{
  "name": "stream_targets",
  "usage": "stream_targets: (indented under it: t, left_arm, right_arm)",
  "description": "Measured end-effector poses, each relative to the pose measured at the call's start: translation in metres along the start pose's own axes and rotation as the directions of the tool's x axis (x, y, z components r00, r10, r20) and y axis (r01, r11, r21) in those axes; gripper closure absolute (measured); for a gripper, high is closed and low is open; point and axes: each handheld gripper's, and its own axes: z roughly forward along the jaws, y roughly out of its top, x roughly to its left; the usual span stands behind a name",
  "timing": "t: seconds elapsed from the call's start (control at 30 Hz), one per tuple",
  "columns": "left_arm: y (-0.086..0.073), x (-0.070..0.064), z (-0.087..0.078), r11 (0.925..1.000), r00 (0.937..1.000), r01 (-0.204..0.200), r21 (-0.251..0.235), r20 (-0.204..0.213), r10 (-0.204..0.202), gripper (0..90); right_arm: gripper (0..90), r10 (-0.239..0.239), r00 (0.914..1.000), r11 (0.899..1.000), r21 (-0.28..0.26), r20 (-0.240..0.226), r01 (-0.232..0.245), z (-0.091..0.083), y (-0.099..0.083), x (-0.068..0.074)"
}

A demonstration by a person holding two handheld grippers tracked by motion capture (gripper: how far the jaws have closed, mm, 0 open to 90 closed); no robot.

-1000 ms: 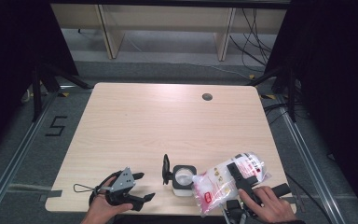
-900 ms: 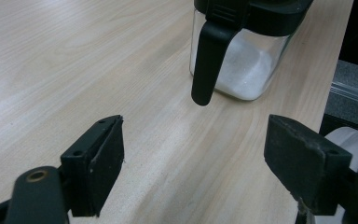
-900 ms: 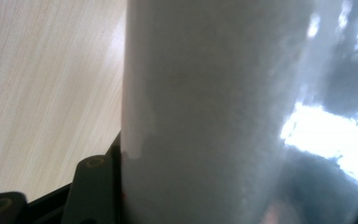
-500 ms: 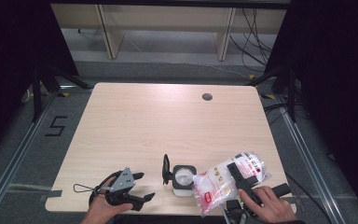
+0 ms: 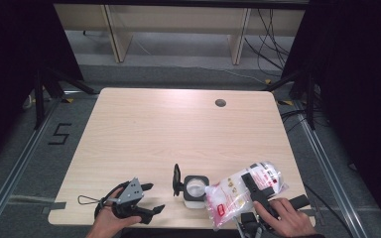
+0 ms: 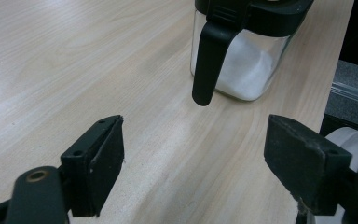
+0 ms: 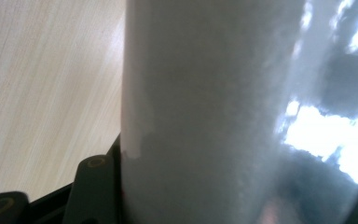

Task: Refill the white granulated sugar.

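Clear plastic bag point(image 5: 240, 191) of white powder is clamped in the right gripper point(image 5: 254, 194), tilted with one end over the open glass jar point(image 5: 196, 187) near the table point(image 5: 178, 129) front edge, likely for pouring. Left gripper point(image 5: 138, 201) rests beside the jar, jaws spread wide and empty, probably ready to steady it

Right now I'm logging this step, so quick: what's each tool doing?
Left tool: open, holding nothing, aimed at the glass jar.
Right tool: shut on the plastic bag of white powder beside the jar.
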Motion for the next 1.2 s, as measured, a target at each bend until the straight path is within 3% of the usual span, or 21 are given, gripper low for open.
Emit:
stream_targets:
  t: [0.03, 0.13, 0.2, 0.27, 0.4, 0.6, 0.77, 0.83, 0.9, 1.03, 1.1, 1.13, 1.2]
  left_arm:
    - [0.0001, 0.0001, 0.0000, 1.0000, 1.0000, 0.000, 0.000, 0.000, 0.000, 19.8]
    - [-0.0002, -0.0007, 0.0001, 0.9999, 0.9999, 0.011, 0.001, 0.001, -0.011, 19.8]
    - [0.0000, 0.0003, -0.0001, 1.0000, 1.0000, -0.002, 0.001, 0.000, 0.002, 19.8]
    - [0.0000, 0.0002, -0.0001, 1.0000, 1.0000, 0.000, 0.001, 0.000, 0.000, 19.8]
    - [0.0000, -0.0001, 0.0000, 0.9999, 1.0000, 0.008, 0.012, -0.002, -0.008, 19.8]
    - [0.0001, 0.0013, -0.0006, 0.9996, 0.9999, -0.010, 0.027, -0.010, 0.010, 19.8]
    - [0.0001, 0.0012, -0.0006, 0.9996, 0.9999, -0.010, 0.027, -0.011, 0.010, 19.8]
    - [-0.0002, 0.0000, 0.0000, 1.0000, 1.0000, 0.005, 0.008, -0.003, -0.005, 19.8]
    - [0.0001, 0.0012, -0.0007, 0.9996, 0.9999, -0.009, 0.027, -0.012, 0.009, 19.8]
    - [0.0001, 0.0011, -0.0005, 0.9996, 0.9999, -0.008, 0.025, -0.011, 0.008, 19.8]
    - [0.0004, 0.0011, 0.0003, 0.9999, 0.9999, -0.011, 0.012, 0.006, 0.011, 19.8]
    - [-0.0004, -0.0013, 0.0015, 0.9998, 0.9998, 0.020, -0.003, 0.001, -0.020, 19.8]
    - [-0.0001, -0.0002, 0.0002, 0.9999, 0.9999, 0.010, 0.012, 0.004, -0.010, 19.8]
  right_arm:
    - [45.0, -0.006, 0.9999, 1.000, 0.013, -0.014, 0.006, -0.0008, 0.0002, -0.0011]
    - [45.0, -0.012, 0.9999, 1.000, -0.002, 0.001, 0.012, 0.0000, 0.0000, -0.0009]
    - [45.0, -0.026, 0.9996, 1.000, 0.006, -0.014, 0.026, -0.0008, 0.0000, -0.0024]
    - [45.0, 0.003, 1.0000, 1.000, 0.003, -0.005, -0.003, 0.0001, 0.0001, 0.0002]
    - [45.1, -0.036, 0.9993, 0.999, 0.001, -0.009, 0.036, -0.0004, 0.0007, -0.0035]
    - [45.1, -0.040, 0.9992, 0.999, -0.004, 0.003, 0.040, -0.0004, 0.0007, -0.0033]
    - [45.2, -0.026, 0.9996, 1.000, -0.013, 0.009, 0.026, 0.0000, 0.0003, -0.0030]
    - [45.2, -0.038, 0.9992, 0.999, -0.004, -0.010, 0.038, -0.0013, 0.0003, -0.0046]
    - [45.3, -0.036, 0.9993, 0.999, -0.003, -0.009, 0.036, -0.0010, 0.0003, -0.0044]
    - [45.3, -0.023, 0.9997, 1.000, -0.016, 0.005, 0.023, 0.0001, 0.0004, -0.0026]
    - [45.3, -0.033, 0.9994, 0.999, -0.002, -0.012, 0.033, -0.0006, 0.0019, -0.0032]
    - [45.3, -0.021, 0.9997, 1.000, -0.001, -0.015, 0.021, -0.0009, 0.0024, -0.0024]
    - [45.3, -0.026, 0.9996, 1.000, -0.008, -0.012, 0.026, -0.0007, 0.0027, -0.0028]
